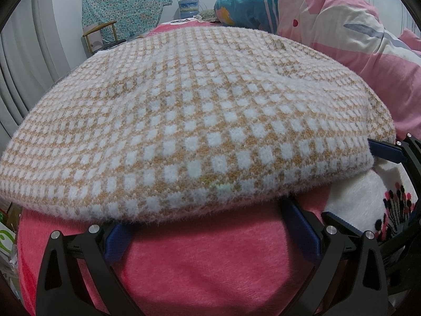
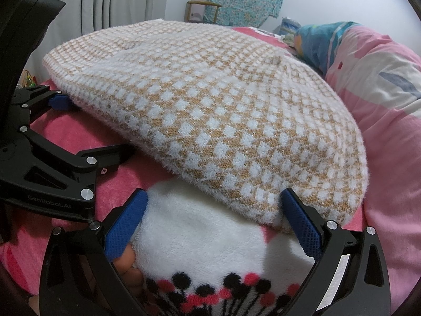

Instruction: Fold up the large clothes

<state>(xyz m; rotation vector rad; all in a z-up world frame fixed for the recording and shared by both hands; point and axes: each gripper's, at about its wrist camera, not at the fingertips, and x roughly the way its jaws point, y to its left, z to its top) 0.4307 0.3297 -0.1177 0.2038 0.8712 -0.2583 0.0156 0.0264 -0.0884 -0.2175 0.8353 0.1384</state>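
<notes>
The folded checkered sweater [image 1: 184, 121] lies on the pink blanket [image 1: 210, 263], both the left gripper [image 1: 210, 226] and the right gripper [image 2: 213, 221] spread wide at its near edge, holding nothing.

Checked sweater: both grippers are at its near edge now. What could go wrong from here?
1. Both grippers, left and right, are open at the checked sweater's near edge, so either could also pinch the pink blanket beneath it.
2. The rumpled quilt lies close beside the sweater and may crowd a fold that way.

Folded sweater [image 1: 184, 121] on blanket [image 1: 197, 268], quilt [image 1: 342, 31] behind.
</notes>
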